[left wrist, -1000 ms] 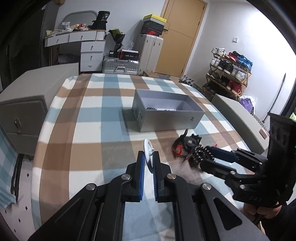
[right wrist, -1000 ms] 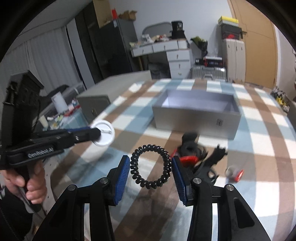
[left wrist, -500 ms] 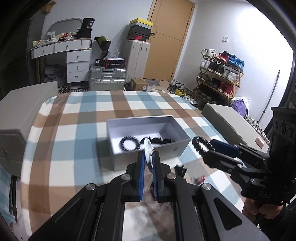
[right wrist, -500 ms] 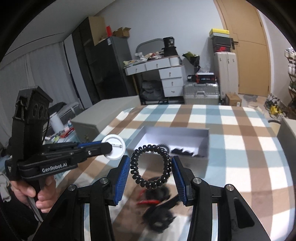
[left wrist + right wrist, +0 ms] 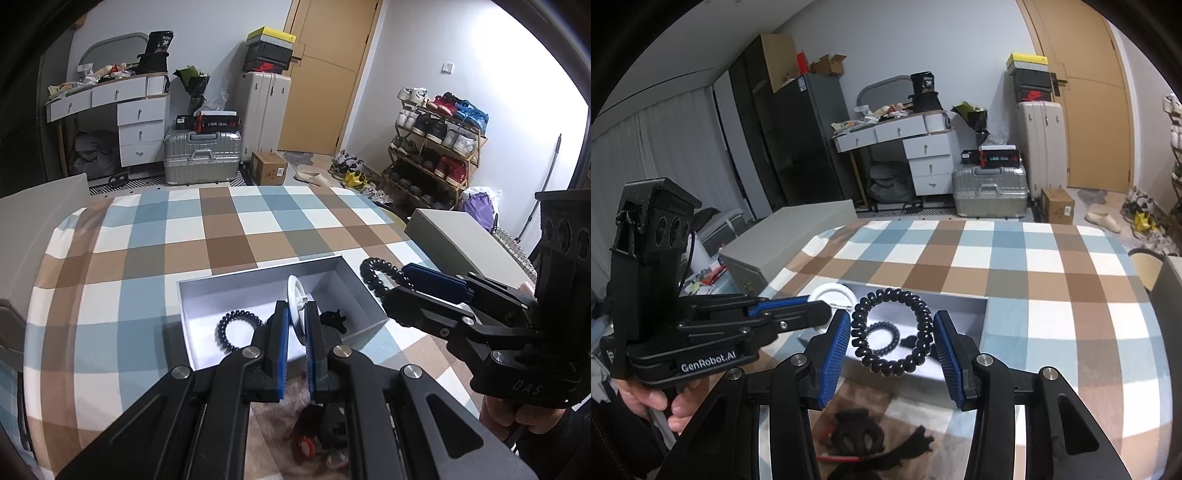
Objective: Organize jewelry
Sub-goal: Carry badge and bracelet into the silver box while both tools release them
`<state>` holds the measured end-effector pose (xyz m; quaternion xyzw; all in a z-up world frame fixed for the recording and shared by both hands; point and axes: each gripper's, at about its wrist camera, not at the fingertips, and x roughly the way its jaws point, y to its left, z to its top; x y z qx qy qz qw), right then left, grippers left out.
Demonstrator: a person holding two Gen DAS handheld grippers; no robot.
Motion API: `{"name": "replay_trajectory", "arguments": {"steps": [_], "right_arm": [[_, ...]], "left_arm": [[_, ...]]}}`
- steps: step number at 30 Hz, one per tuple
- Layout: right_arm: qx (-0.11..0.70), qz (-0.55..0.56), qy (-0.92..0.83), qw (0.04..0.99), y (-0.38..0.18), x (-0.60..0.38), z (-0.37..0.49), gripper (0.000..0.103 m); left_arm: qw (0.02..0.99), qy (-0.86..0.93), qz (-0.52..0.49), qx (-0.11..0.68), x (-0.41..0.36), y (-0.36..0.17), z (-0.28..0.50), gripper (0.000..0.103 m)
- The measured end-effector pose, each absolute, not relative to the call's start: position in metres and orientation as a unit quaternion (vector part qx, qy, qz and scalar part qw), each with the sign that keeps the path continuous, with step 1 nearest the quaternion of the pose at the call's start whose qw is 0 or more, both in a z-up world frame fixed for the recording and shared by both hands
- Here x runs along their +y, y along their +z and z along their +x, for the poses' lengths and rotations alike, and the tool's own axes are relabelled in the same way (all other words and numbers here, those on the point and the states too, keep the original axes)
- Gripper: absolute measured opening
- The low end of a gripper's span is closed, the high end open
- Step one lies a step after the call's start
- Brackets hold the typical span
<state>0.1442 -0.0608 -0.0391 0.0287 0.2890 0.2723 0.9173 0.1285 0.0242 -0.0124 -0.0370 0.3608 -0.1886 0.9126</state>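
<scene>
My left gripper (image 5: 295, 325) is shut on a white round disc (image 5: 295, 301), held edge-on above the open grey box (image 5: 201, 343). The disc also shows in the right wrist view (image 5: 833, 293). My right gripper (image 5: 892, 336) is shut on a black spiral hair tie (image 5: 892, 334), held over the box's right side; the tie also shows in the left wrist view (image 5: 380, 277). Inside the box lie another black spiral tie (image 5: 238, 328) and a small black piece (image 5: 334, 319). More black and red pieces (image 5: 317, 435) lie on the checked cloth in front of the box.
The checked cloth (image 5: 221, 236) covers the table. Grey cabinets stand at its left (image 5: 790, 236) and right (image 5: 454, 236). Behind are a white desk with drawers (image 5: 140, 118), suitcases (image 5: 201, 155), a shoe rack (image 5: 436, 147) and a door.
Both grippers have risen from near the cloth and moved forward over the box, each still holding its item. The box interior now lies right under them.
</scene>
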Motion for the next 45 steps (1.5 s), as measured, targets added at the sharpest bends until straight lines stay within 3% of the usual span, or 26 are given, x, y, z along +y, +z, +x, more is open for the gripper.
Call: {"name": "replay_trajectory", "arguments": {"steps": [13, 26, 27, 29, 32, 36, 39, 42, 45], "right_arm": [[0.333, 0.027, 0.26, 0.906, -0.068, -0.057, 0.188, 0.046], [0.335, 0.026, 0.252, 0.907, -0.074, -0.056, 0.202, 0.053], [0.334, 0.029, 0.254, 0.907, -0.074, -0.057, 0.202, 0.058], [0.324, 0.036, 0.252, 0.911, -0.072, -0.06, 0.2, 0.069], [0.307, 0.045, 0.251, 0.917, -0.067, -0.067, 0.194, 0.078], [0.298, 0.045, 0.242, 0.923, -0.061, -0.075, 0.183, 0.08], [0.29, 0.05, 0.234, 0.926, -0.056, -0.081, 0.173, 0.086], [0.275, 0.049, 0.227, 0.933, -0.05, -0.086, 0.159, 0.091], [0.259, 0.052, 0.224, 0.938, -0.044, -0.091, 0.144, 0.096]], "left_arm": [[0.897, -0.193, -0.039, 0.395, 0.015, -0.033, 0.157, 0.004], [0.886, -0.199, -0.051, 0.416, 0.016, -0.042, 0.169, 0.005], [0.886, -0.195, -0.048, 0.417, 0.016, -0.042, 0.169, 0.008], [0.888, -0.189, -0.041, 0.417, 0.017, -0.042, 0.169, 0.039], [0.897, -0.175, -0.048, 0.404, 0.022, -0.038, 0.164, 0.064], [0.902, -0.176, -0.05, 0.392, 0.026, -0.032, 0.157, 0.066], [0.907, -0.168, -0.029, 0.385, 0.021, -0.028, 0.149, 0.069], [0.914, -0.154, -0.022, 0.374, 0.021, -0.025, 0.141, 0.081], [0.922, -0.144, -0.021, 0.358, 0.022, -0.021, 0.134, 0.084]]}}
